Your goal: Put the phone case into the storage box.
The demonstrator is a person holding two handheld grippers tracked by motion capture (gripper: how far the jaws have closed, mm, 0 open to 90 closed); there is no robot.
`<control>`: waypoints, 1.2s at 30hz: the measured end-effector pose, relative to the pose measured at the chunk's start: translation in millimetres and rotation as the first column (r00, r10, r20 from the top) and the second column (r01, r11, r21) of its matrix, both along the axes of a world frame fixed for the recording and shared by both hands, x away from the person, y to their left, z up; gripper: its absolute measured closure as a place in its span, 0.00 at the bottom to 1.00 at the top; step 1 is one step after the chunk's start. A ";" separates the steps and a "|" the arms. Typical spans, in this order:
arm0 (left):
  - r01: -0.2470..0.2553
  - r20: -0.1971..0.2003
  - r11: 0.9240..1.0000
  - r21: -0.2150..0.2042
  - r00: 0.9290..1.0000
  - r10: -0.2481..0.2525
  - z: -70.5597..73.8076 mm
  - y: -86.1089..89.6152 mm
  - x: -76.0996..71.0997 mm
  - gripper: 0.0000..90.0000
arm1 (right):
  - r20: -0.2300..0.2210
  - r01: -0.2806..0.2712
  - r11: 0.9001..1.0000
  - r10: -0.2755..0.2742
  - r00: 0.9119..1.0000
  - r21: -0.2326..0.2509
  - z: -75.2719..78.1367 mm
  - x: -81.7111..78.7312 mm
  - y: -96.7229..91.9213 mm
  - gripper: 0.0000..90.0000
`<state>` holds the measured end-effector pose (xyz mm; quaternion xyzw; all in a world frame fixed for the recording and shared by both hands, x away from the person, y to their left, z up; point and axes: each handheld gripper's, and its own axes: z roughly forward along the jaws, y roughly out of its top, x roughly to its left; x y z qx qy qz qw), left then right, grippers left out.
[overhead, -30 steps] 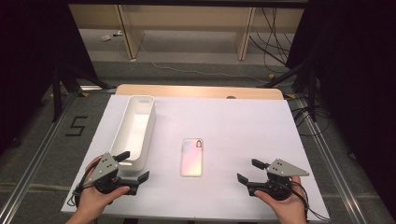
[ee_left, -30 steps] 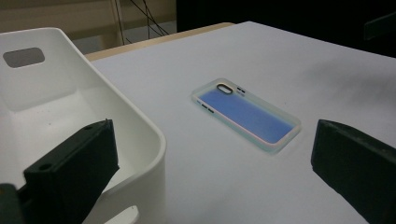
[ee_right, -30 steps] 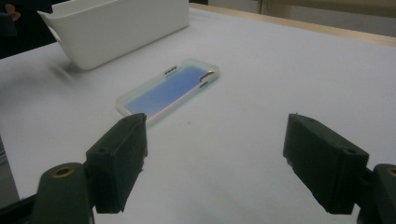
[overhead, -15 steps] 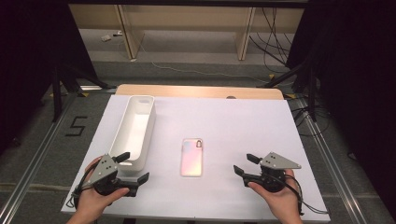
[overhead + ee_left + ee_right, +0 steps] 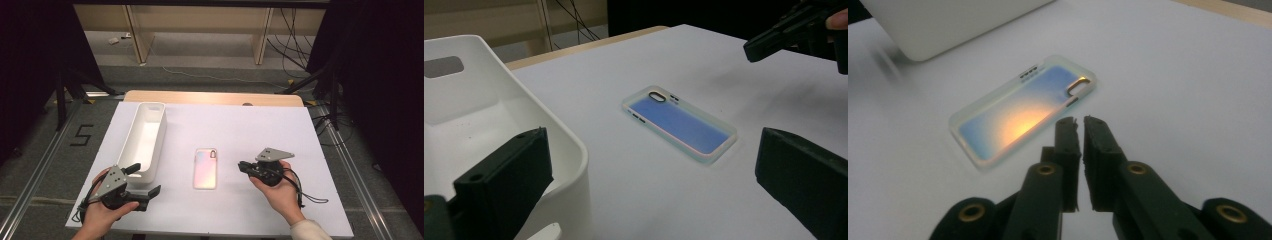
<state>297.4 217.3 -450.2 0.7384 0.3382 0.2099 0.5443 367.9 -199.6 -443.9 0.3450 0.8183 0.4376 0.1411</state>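
Note:
An iridescent clear phone case [image 5: 205,167] lies flat at the table's middle, camera cutout toward the far side. My right gripper [image 5: 243,166] hovers just right of it with its jaws shut on nothing; in the right gripper view its tips [image 5: 1079,122] sit close to the case [image 5: 1023,112] near the cutout end. My left gripper [image 5: 145,179] rests at the front left, wide open, one jaw by the near end of a long white bin [image 5: 145,140]. From the left gripper view the case [image 5: 680,122] lies ahead between the spread jaws, and the right gripper [image 5: 764,42] shows beyond it.
The white bin [image 5: 499,125] is empty and runs lengthwise along the table's left side. The white tabletop [image 5: 260,125] ends at a wooden strip at the back. Dark stands and cables surround the table on the floor.
My right gripper has moved left and slightly forward, from the front right corner to just beside the phone case. The left gripper has barely shifted.

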 end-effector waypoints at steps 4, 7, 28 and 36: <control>0.006 -0.010 1.000 -0.012 1.000 -0.006 -1.0 -0.8 1.9 0.02 | -0.031 0.019 1.000 -0.019 0.999 -0.017 -1.7 17.5 19.7 1.00; 0.005 -0.008 1.000 -0.015 1.000 -0.005 -0.5 -0.6 1.6 0.02 | -0.045 0.025 0.999 -0.026 0.999 -0.030 -3.3 28.3 31.5 1.00; 0.010 0.000 1.000 -0.016 1.000 -0.010 0.4 0.7 -0.6 0.04 | -0.147 0.101 0.987 -0.120 0.982 -0.127 -34.1 79.2 69.2 1.00; 0.010 -0.005 1.000 -0.022 1.000 -0.010 0.4 -0.6 -1.1 0.04 | -0.165 0.104 0.982 -0.130 0.978 -0.157 -36.6 82.7 72.9 1.00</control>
